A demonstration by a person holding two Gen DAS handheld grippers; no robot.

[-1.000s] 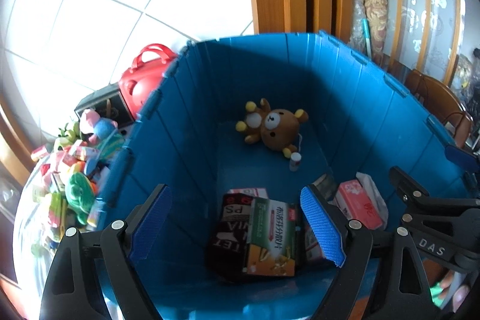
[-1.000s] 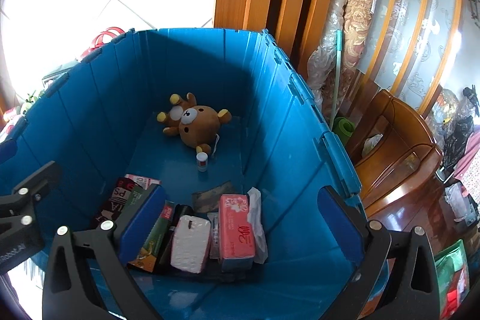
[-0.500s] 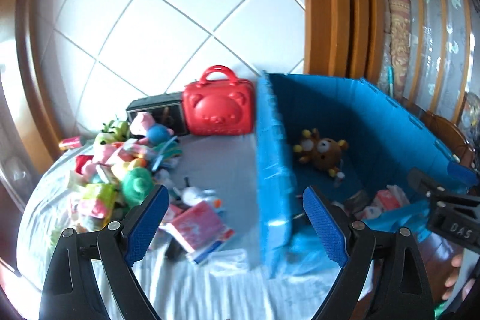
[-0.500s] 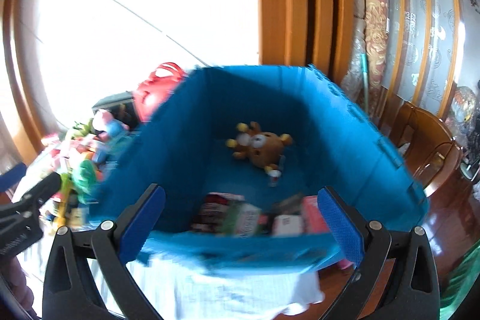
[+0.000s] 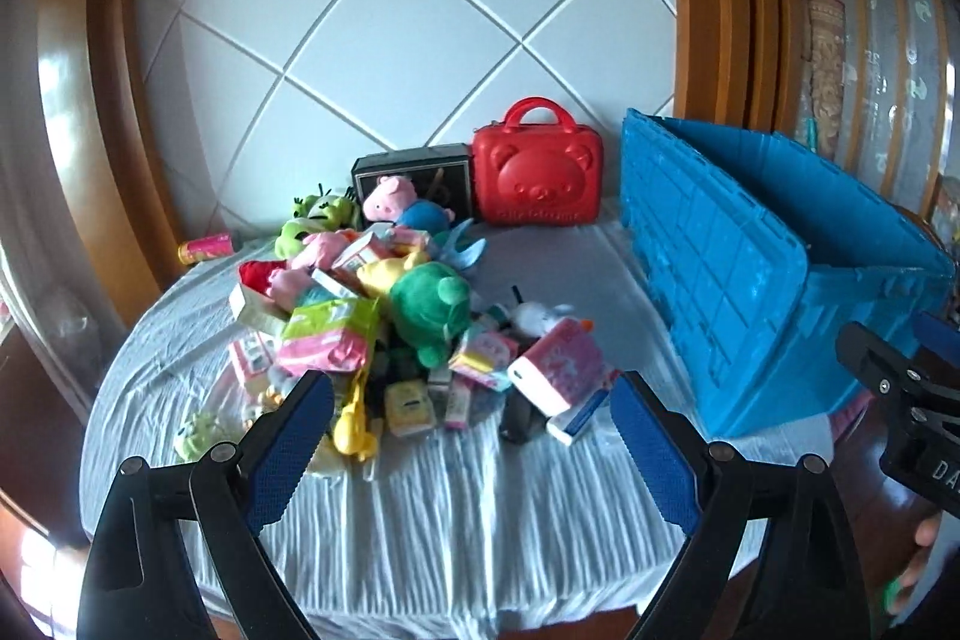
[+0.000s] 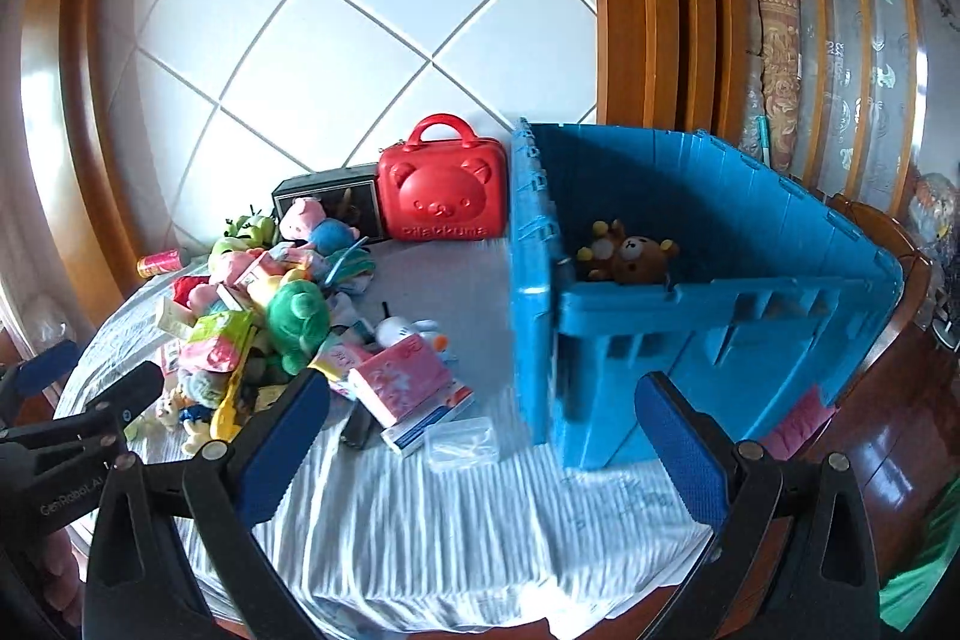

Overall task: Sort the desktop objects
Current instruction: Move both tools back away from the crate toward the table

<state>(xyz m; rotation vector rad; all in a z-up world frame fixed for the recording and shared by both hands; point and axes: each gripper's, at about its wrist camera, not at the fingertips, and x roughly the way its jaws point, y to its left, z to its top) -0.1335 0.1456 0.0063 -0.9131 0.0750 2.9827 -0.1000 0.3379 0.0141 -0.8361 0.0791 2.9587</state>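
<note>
The bench (image 5: 420,520), round and under a pale ribbed cloth, carries everything, and the blue crate (image 6: 690,340) on its right side serves as the landmark for the rest. Inside the crate a brown bear plush (image 6: 642,259) lies against the far wall; the crate's floor nearer the cameras is hidden by its front wall, so what else it holds cannot be told from here. Left of the crate, against the tiled wall, stands a red bear-faced case (image 5: 537,181), with a dark box (image 5: 411,172) just beyond it. Further left of the crate, well apart from it, sits the heap of toys and packets (image 5: 360,316): a green frog plush (image 5: 432,307), a pink pig plush (image 5: 390,196), a pink tissue pack (image 6: 402,382) at the heap's crate-ward edge, and a small clear plastic box (image 6: 462,442) nearest the crate's corner. A pink can (image 5: 204,247) lies alone, furthest from the crate. The left gripper (image 5: 474,430) and right gripper (image 6: 486,436) both hover low at the bench's near edge, jaws wide apart and carrying nothing. By my judgement the sorting is partway: at least one toy lies in the crate, while the bulk of the heap remains on the cloth.
</note>
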